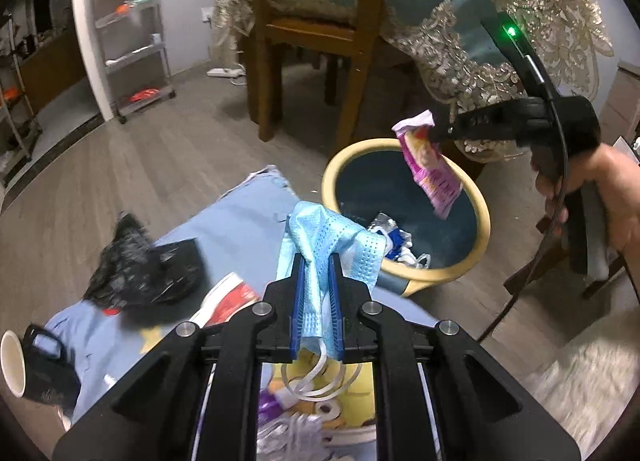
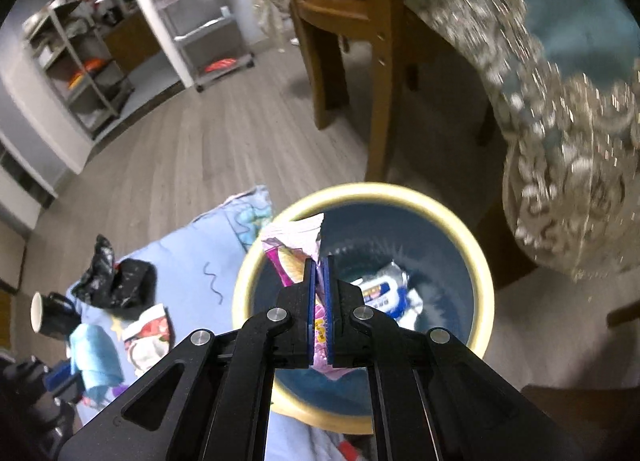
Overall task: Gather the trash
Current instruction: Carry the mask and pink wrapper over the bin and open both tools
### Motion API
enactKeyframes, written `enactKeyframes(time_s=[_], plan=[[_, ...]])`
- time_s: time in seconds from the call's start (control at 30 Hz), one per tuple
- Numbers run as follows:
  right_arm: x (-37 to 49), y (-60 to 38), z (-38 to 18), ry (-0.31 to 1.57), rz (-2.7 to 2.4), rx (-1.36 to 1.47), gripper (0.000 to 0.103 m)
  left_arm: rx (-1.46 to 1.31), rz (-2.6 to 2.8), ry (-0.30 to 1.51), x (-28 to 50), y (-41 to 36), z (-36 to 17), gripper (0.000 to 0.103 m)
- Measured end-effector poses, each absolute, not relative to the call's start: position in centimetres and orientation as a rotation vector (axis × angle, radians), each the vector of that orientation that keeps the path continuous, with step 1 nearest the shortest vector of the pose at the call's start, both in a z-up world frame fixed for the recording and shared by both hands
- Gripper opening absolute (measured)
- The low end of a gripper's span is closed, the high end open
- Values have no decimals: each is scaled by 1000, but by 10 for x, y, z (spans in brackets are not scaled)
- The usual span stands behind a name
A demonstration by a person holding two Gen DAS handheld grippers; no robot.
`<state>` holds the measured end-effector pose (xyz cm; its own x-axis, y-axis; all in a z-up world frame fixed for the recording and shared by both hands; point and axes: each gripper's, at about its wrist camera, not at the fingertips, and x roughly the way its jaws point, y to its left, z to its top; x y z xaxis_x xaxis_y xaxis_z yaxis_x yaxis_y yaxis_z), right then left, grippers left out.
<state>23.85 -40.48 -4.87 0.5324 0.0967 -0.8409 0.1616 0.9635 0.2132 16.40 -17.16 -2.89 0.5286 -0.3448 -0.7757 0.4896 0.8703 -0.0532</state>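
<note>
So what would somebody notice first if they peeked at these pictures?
Probably the round bin with the yellow rim on the floor, with the right gripper holding a pink wrapper over it. Next, the left gripper pinching a crumpled blue face mask above the blue cloth strewn with litter.

Motion-blurred lace tablecloth (image 2: 568,165); cup (image 1: 14,365) edge-cropped.
</note>
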Motion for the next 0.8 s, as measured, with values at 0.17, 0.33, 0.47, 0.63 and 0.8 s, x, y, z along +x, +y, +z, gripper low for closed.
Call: enactKeyframes(time_s=[0.17, 0.33, 0.47, 0.63, 0.8], plan=[[236, -418, -60, 1030, -74, 350, 5, 223, -517, 928, 187, -204, -38, 11], [234, -426, -62, 1028, -80, 401, 5, 203, -520, 946, 211, -229, -41, 11], [232, -430, -59, 1012, -80, 418, 5, 205, -532, 944, 220, -249, -43, 11], [228, -441, -57, 997, -113, 467, 5, 222, -547, 948, 224, -269, -51, 11], [220, -452, -58, 977, -158, 526, 5, 239, -537, 954, 229, -282, -66, 11]])
